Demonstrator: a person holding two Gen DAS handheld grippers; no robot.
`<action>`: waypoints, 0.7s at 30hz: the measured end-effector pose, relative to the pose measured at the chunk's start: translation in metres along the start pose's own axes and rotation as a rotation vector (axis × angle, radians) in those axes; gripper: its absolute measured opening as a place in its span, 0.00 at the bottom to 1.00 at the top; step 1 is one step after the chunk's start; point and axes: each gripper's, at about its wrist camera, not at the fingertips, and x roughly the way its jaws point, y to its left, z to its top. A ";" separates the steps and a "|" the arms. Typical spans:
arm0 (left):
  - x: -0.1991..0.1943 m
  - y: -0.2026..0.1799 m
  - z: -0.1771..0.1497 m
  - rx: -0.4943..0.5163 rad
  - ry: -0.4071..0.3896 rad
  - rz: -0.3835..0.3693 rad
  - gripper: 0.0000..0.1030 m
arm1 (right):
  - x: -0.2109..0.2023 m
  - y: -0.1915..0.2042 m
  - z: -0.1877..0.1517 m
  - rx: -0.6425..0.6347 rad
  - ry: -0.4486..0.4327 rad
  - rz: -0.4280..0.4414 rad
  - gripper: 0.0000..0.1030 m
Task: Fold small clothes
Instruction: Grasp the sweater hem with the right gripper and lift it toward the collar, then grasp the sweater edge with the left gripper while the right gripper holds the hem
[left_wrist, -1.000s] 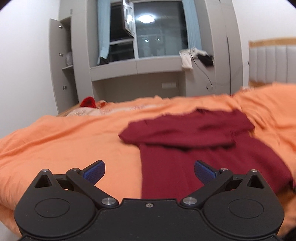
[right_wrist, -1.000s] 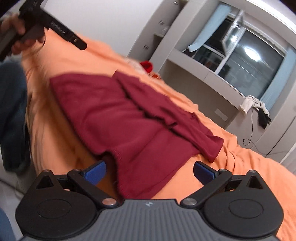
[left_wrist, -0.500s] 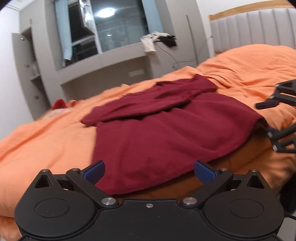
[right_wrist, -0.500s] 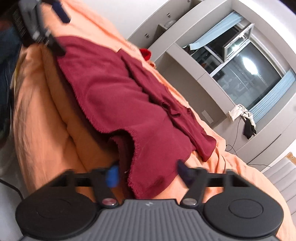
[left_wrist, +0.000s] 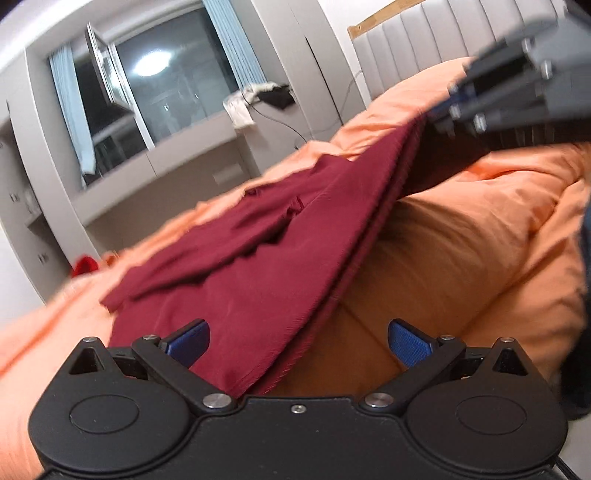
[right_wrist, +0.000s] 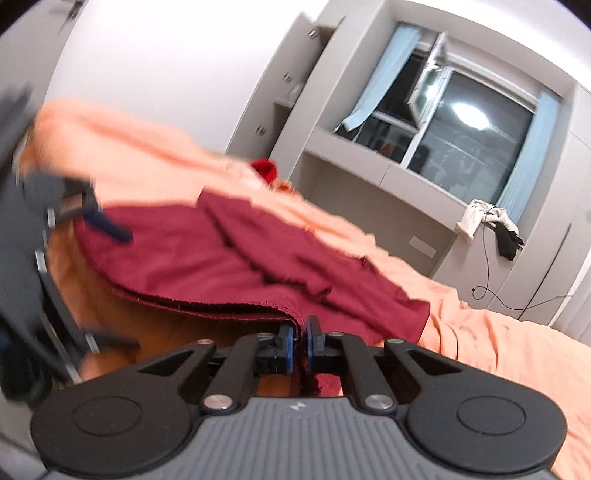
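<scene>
A dark red knit top (left_wrist: 251, 280) lies on an orange duvet (left_wrist: 461, 258), its sleeves folded across the body. My left gripper (left_wrist: 298, 341) is open, with the near hem corner lying between its blue pads. My right gripper (right_wrist: 300, 345) is shut on the other hem corner of the top (right_wrist: 229, 258) and lifts that edge off the duvet (right_wrist: 498, 339). The right gripper also shows blurred at the upper right of the left wrist view (left_wrist: 517, 92). The left gripper shows blurred at the left of the right wrist view (right_wrist: 92, 218).
A grey cabinet with a window (right_wrist: 461, 133) stands behind the bed. A padded headboard (left_wrist: 443, 40) is at the right. A small red item (right_wrist: 266, 168) lies at the far edge of the bed. Cloths and a cable (right_wrist: 487, 221) hang on the ledge.
My right gripper has shut on the hem corner and raised it. My left gripper has moved in so the other corner lies between its open fingers.
</scene>
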 end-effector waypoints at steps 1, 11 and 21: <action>0.006 -0.002 0.002 -0.002 0.003 0.013 0.99 | -0.002 -0.002 0.002 0.011 -0.015 -0.004 0.07; 0.021 0.022 0.007 0.003 0.084 0.244 0.69 | -0.015 -0.016 0.005 0.069 -0.093 -0.043 0.06; 0.000 0.070 0.009 -0.041 0.127 0.360 0.34 | -0.020 -0.022 -0.002 0.128 -0.102 -0.064 0.06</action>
